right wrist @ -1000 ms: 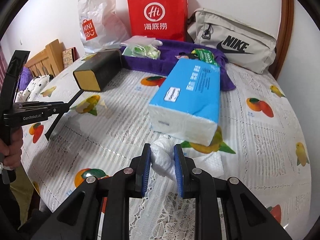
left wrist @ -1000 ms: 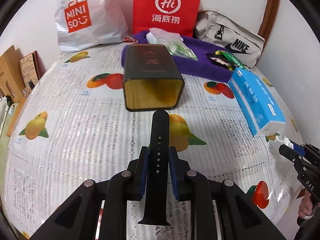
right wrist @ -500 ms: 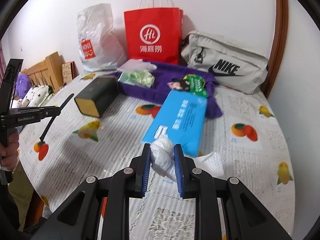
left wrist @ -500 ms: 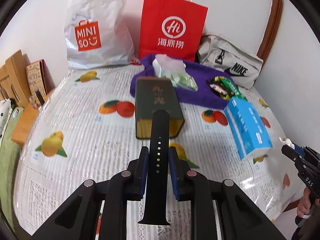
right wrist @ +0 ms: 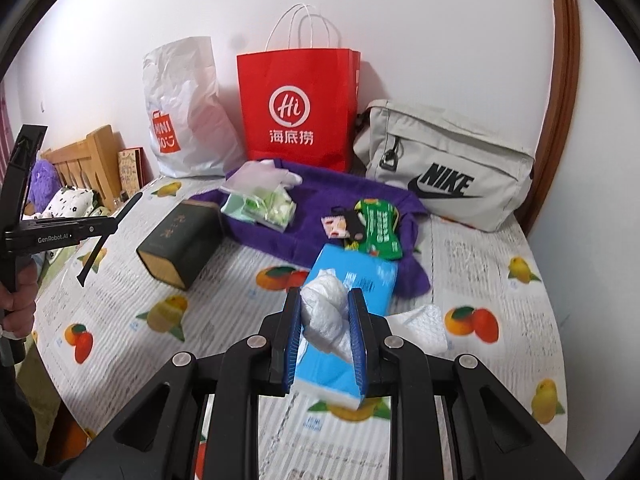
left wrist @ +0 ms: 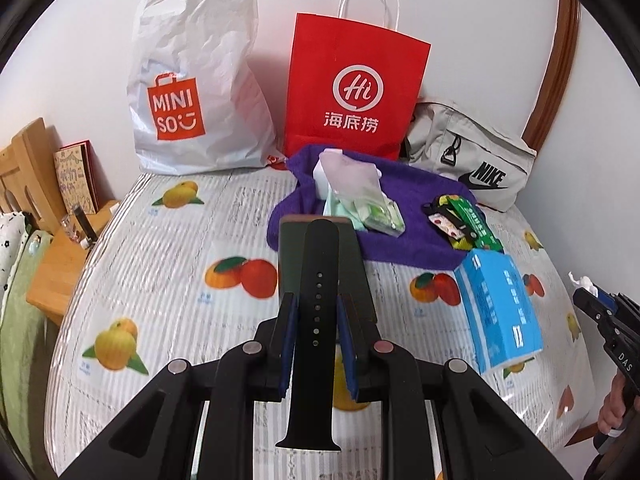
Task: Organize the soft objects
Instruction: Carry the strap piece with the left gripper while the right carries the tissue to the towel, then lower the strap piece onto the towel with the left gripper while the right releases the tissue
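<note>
My left gripper [left wrist: 316,312] is shut on a black watch strap [left wrist: 318,280] and holds it above the table, in front of a dark green box [left wrist: 356,264]. My right gripper [right wrist: 326,320] is shut on a crumpled white tissue [right wrist: 324,308], held above a blue tissue pack [right wrist: 352,280]. The left gripper with the strap [right wrist: 106,236] shows at the left of the right wrist view. A purple towel [left wrist: 416,208] at the back holds a green-and-white packet [left wrist: 360,204] and small green packets [left wrist: 468,220].
A white MINISO bag [left wrist: 192,92], a red paper bag [left wrist: 356,92] and a grey Nike bag [left wrist: 472,160] stand along the wall. The table has a fruit-print cloth [left wrist: 160,280]. A loose white tissue [right wrist: 420,324] lies right of the blue pack. A wooden headboard [left wrist: 24,160] is at the left.
Both grippers have risen and drawn back from the table, each still holding its object. The box and the blue pack now look farther away.
</note>
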A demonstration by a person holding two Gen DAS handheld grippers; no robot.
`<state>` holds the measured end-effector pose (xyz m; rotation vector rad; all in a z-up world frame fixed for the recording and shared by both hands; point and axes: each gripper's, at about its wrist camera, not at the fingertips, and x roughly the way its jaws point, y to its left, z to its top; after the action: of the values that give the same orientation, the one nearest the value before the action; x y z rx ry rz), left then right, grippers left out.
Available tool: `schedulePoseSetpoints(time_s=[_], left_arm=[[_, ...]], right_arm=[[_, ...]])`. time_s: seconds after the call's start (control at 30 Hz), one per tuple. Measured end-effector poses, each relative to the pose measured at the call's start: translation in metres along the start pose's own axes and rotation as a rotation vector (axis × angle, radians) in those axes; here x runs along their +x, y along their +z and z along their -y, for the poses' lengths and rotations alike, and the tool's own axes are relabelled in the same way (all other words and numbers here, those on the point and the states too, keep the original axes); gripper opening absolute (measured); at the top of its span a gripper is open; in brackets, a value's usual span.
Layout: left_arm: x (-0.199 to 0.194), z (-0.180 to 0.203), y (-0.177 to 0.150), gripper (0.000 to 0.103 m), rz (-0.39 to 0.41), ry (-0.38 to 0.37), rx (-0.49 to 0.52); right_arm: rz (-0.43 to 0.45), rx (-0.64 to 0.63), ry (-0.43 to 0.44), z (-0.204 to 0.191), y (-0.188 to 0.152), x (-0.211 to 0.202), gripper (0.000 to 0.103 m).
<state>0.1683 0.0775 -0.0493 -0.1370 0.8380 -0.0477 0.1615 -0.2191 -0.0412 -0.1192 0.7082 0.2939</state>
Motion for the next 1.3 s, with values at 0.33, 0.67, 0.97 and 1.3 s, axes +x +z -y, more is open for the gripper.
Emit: schedulePoseSetpoints(time_s=[0.33,0.67,0.97,1.3], left_arm=[[0.021,-0.001,0.037,0.020,0.004,-0.019,0.002],[0.050,0.003,0.075,0.020,0.003,-0.026,0.027],[0.087,0.012,0.103,0.020,-0.019,-0.052,0.043],[0.130,0.032,0.122,0.020,-0.074,-0.126,0.065]], right_arm=[[0.030,-0.013,-0.006,0.007,0.034,0.018,0.023],[0.026,-0.013,-0.004,0.019,0.062,0.052,0.023],[0.007,-0.003,0.006,0.029,0.085,0.096,0.023],[-0.026,0.001,0.071,0.018,0.100,0.143,0.023]])
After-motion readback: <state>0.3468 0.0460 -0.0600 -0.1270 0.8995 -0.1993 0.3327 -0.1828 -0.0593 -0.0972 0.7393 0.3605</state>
